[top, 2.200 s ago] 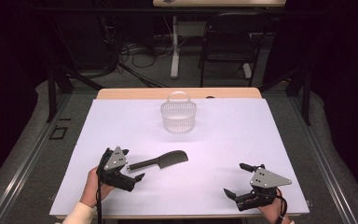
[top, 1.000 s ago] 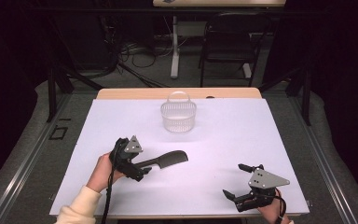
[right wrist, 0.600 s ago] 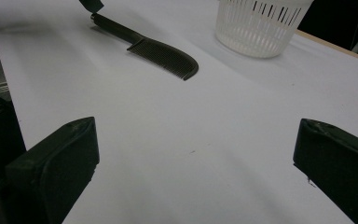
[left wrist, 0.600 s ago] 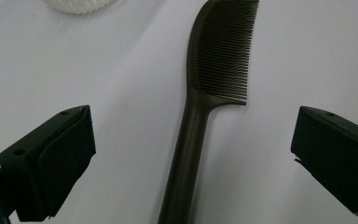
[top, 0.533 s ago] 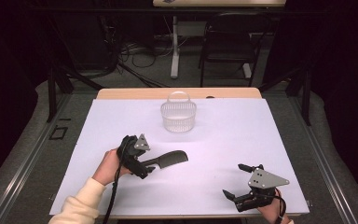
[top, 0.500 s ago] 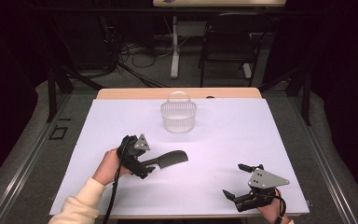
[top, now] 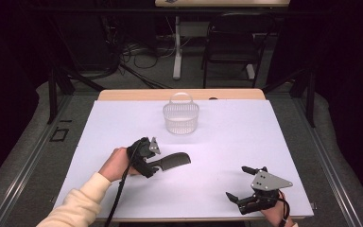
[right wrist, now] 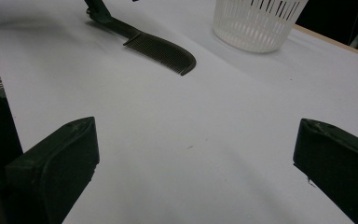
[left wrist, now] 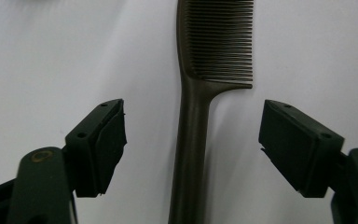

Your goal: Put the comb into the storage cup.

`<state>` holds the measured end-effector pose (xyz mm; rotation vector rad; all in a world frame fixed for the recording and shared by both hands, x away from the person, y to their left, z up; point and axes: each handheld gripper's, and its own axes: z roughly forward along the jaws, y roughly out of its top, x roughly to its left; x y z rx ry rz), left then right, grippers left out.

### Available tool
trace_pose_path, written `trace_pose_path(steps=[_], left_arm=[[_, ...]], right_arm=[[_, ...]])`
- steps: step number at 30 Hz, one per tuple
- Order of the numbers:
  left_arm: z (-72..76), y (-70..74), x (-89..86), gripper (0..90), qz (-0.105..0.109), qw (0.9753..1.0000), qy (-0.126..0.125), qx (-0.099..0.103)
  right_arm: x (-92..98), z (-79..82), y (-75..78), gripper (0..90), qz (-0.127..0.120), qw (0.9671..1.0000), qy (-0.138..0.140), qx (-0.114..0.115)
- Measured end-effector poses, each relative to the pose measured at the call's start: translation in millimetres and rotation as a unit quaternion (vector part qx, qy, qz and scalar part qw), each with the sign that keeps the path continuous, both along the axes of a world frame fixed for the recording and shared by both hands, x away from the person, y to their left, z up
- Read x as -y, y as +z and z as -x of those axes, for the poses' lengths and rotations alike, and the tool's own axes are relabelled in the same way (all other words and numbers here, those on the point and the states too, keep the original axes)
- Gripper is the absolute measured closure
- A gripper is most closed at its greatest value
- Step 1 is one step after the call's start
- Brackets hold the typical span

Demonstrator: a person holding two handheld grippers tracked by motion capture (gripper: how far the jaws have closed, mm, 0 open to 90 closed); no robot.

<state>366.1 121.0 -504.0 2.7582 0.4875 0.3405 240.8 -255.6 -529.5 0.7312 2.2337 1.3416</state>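
A dark comb [top: 172,162] lies flat on the white table, teeth end to the right. In the left gripper view the comb [left wrist: 200,93] runs up the middle, its handle between the two jaws, which stand wide apart without touching it. My left gripper [top: 147,163] is open over the handle end. My right gripper [top: 238,184] rests open near the table's front right edge, nothing between its jaws. From the right gripper view the comb [right wrist: 161,51] lies far off at upper left, and my right gripper [right wrist: 196,158] frames bare table.
A white slatted basket [top: 181,116] with a handle stands at the table's back middle; it also appears as the basket [right wrist: 256,21] at top of the right gripper view. The white table sheet [top: 264,137] ends at a wooden back edge. Chairs and cables lie beyond.
My left gripper has moved right from the table's front left to the comb's handle, and now straddles it. The right gripper and comb have stayed put.
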Motion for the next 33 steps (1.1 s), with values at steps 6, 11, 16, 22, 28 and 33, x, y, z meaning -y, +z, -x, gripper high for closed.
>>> trace_pose_path(steps=[6,11,16,22,28,33], left_arm=[[-3.6,-1.9,8.8,43.2,-0.036,0.9990,-0.020,-0.016],[-10.0,-3.0,12.3,51.6,-0.066,0.9969,-0.032,-0.029],[-16.7,-6.5,14.8,57.6,-0.078,0.9953,-0.036,-0.046],[-22.1,-12.4,18.3,62.8,-0.087,0.9927,-0.047,-0.069],[-24.5,-17.8,22.8,66.5,-0.097,0.9907,-0.056,-0.077],[-27.5,-19.1,22.8,69.7,-0.098,0.9896,-0.059,-0.087]], right_arm=[[0.1,0.0,-0.1,0.0,0.000,1.0000,0.000,-0.001],[0.5,0.1,0.2,0.0,-0.001,1.0000,-0.001,0.000],[0.6,0.2,0.2,0.0,-0.001,1.0000,-0.002,0.000],[1.0,0.3,0.2,0.0,-0.001,1.0000,-0.001,0.000],[1.0,0.4,0.2,0.0,-0.001,1.0000,-0.001,0.000],[1.1,0.5,0.1,0.0,-0.002,1.0000,0.000,-0.001]])
